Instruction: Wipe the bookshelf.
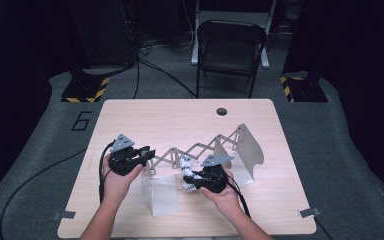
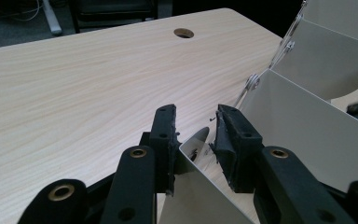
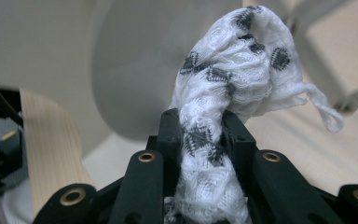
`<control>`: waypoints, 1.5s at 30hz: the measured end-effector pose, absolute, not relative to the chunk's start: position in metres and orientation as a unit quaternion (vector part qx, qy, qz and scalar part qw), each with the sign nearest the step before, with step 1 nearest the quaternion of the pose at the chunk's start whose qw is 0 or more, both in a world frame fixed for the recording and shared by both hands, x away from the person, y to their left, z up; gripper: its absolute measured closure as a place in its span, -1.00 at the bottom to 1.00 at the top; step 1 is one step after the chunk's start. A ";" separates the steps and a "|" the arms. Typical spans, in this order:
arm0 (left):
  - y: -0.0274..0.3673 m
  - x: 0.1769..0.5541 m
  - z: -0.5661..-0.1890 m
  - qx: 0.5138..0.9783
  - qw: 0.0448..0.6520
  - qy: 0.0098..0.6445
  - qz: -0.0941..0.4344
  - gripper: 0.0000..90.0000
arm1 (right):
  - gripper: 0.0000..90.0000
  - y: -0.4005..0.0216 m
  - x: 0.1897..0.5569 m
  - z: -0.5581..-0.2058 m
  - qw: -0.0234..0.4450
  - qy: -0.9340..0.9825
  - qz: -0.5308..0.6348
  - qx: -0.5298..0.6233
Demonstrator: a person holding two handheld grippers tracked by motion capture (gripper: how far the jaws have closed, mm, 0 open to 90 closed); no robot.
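A grey metal folding rack (image 1: 192, 149) with a scissor lattice and upright panels stretches across the middle of the wooden table (image 1: 145, 117). My left gripper (image 1: 149, 152) is at its left end. In the left gripper view the jaws (image 2: 196, 122) straddle the top edge of the end panel (image 2: 200, 196) and pinch it. Another panel (image 2: 307, 135) stands just to the right. My right gripper (image 1: 190, 179) sits in front of the lattice, shut on a white cloth with grey marks (image 3: 237, 60). The cloth (image 1: 186, 162) sticks up beyond the jaws (image 3: 200, 122), close to a pale panel (image 3: 135, 60).
The rack's far-right panel (image 1: 250, 145) stands near the table's right side; a low panel (image 1: 160, 196) lies in front between my hands. A cable hole (image 1: 222, 111) is at the table's back. A folding chair (image 1: 230, 47) stands beyond, and cables (image 1: 30, 175) trail left.
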State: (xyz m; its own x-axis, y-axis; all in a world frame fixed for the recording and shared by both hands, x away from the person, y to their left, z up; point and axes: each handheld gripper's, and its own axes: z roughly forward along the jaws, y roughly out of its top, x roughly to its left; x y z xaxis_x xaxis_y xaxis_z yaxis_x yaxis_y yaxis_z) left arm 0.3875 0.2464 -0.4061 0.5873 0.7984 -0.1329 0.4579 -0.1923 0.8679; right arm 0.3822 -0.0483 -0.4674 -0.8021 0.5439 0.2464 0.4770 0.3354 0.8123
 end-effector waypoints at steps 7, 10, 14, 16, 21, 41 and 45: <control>0.246 0.388 -0.406 0.752 0.478 0.418 0.178 0.52 | 0.62 -0.048 0.376 -0.485 0.025 0.829 0.456 0.323; 0.246 0.388 -0.406 0.751 0.478 0.418 0.178 0.52 | 0.62 -0.049 0.367 -0.472 0.036 0.826 0.466 0.315; 0.246 0.387 -0.406 0.752 0.478 0.418 0.179 0.52 | 0.62 -0.056 0.357 -0.440 0.052 0.796 0.518 0.307; 0.246 0.387 -0.406 0.752 0.478 0.418 0.179 0.52 | 0.62 -0.058 0.353 -0.428 0.060 0.785 0.537 0.303; 0.246 0.387 -0.406 0.752 0.477 0.418 0.180 0.52 | 0.62 -0.056 0.352 -0.435 0.060 0.795 0.527 0.294; 0.246 0.387 -0.406 0.751 0.479 0.419 0.178 0.52 | 0.62 -0.047 0.390 -0.454 0.069 0.791 0.519 0.315; 0.246 0.387 -0.407 0.750 0.479 0.420 0.178 0.51 | 0.62 -0.046 0.391 -0.461 0.067 0.803 0.504 0.313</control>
State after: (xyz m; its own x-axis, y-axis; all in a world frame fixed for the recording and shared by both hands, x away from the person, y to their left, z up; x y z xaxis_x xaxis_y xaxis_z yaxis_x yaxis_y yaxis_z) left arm 0.3870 0.2460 -0.4065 0.5841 0.8003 -0.1359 0.4591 -0.1876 0.8683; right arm 0.3915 -0.0455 -0.4613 -0.7954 0.5693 0.2078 0.4348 0.2972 0.8501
